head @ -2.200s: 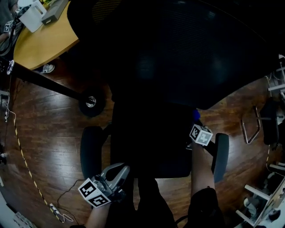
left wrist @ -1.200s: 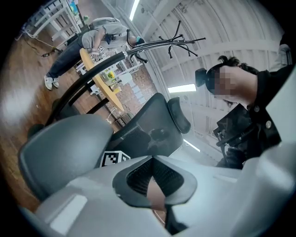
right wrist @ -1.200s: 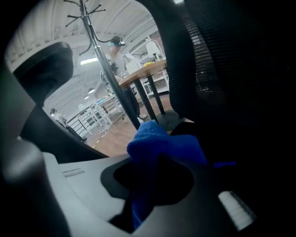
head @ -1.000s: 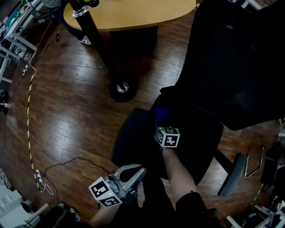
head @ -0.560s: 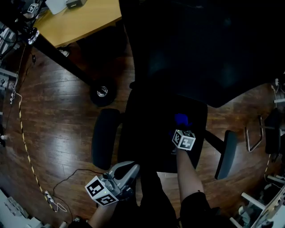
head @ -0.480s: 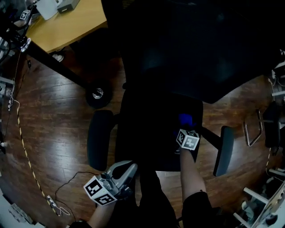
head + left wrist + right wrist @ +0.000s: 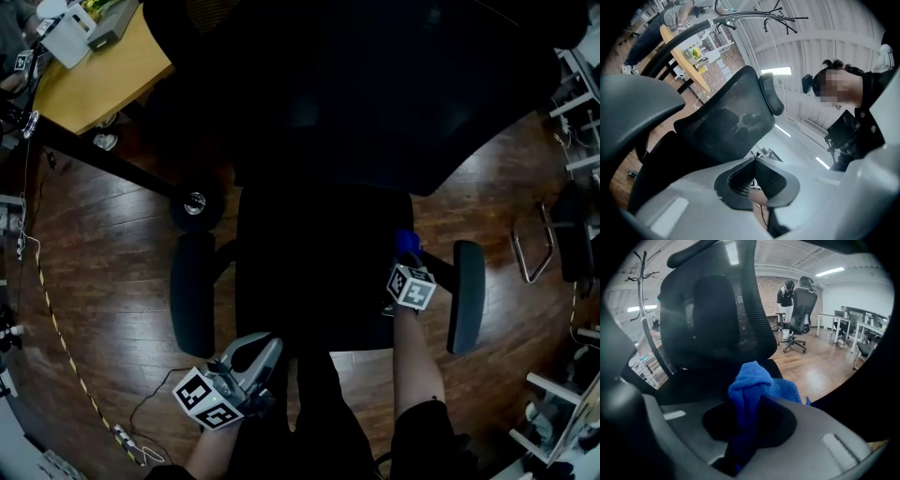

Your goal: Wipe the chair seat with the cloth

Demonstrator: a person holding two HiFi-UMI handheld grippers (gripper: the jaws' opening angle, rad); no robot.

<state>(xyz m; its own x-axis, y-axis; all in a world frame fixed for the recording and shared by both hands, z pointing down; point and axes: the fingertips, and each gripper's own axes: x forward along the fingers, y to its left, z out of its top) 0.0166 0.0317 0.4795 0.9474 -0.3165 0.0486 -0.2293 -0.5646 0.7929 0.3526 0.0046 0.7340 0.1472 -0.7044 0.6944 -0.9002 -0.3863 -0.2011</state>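
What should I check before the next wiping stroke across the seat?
1. Cloth held firmly: ok, the right gripper is shut on it.
2. Cloth pressed onto the chair seat: cannot tell; it sits at the seat's right edge.
3. Left gripper out of the stroke path: ok, near the front left corner, shut, empty.
4. Right armrest clearance: ok, apart from the right gripper.
5. Seat free of objects: cannot tell, too dark.

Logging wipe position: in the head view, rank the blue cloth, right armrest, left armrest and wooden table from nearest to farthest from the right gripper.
1. blue cloth, held in the jaws of the right gripper, at the right edge of the chair seat.
2. right armrest, just to the gripper's right.
3. left armrest, across the seat.
4. wooden table, far upper left.
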